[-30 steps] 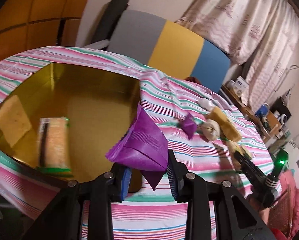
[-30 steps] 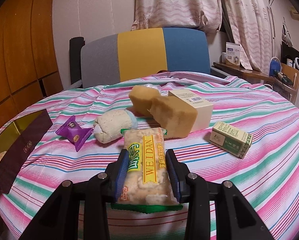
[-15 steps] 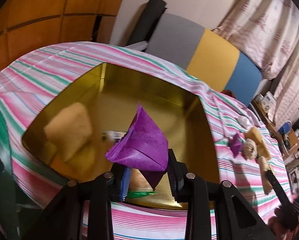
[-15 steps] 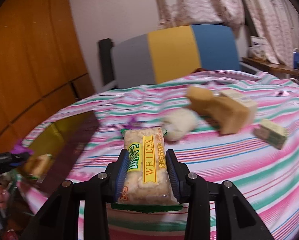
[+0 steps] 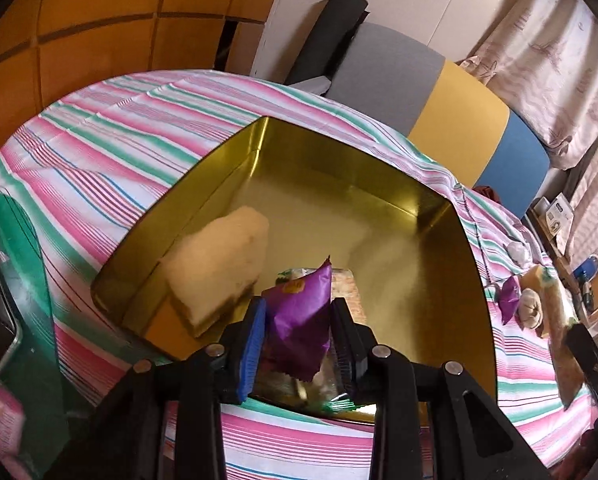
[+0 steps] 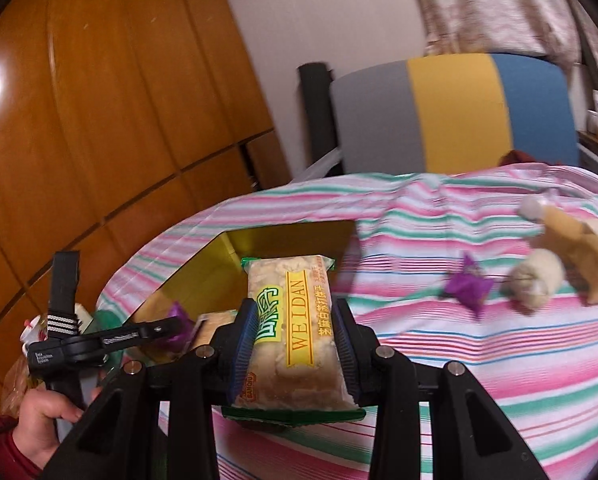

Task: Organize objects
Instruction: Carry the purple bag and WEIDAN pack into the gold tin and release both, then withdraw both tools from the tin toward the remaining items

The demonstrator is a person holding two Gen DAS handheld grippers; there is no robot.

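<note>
My left gripper (image 5: 298, 336) is shut on a purple candy wrapper (image 5: 299, 320) and hangs over the near part of the open gold tin (image 5: 439, 208). Inside the tin lie a pale sponge cake (image 5: 219, 256) and a packaged snack bar (image 5: 347, 284) partly behind the wrapper. My right gripper (image 6: 295, 344) is shut on a WEIDAN snack bar packet (image 6: 295, 332), held above the striped tablecloth beside the gold tin (image 6: 299, 236). In the right wrist view the left gripper (image 6: 167, 326) shows with its purple wrapper (image 6: 179, 316), held by a hand (image 6: 39, 416).
On the cloth to the right lie another purple candy (image 6: 469, 286), a white round cake (image 6: 537, 282), tan cakes and a box (image 6: 579, 248). A grey, yellow and blue chair back (image 6: 451, 112) stands behind the table. A wooden wall (image 6: 99, 120) is on the left.
The left gripper carried the purple wrapper from the tin's right rim to over its inside. The right gripper lifted the WEIDAN packet and swung left toward the tin.
</note>
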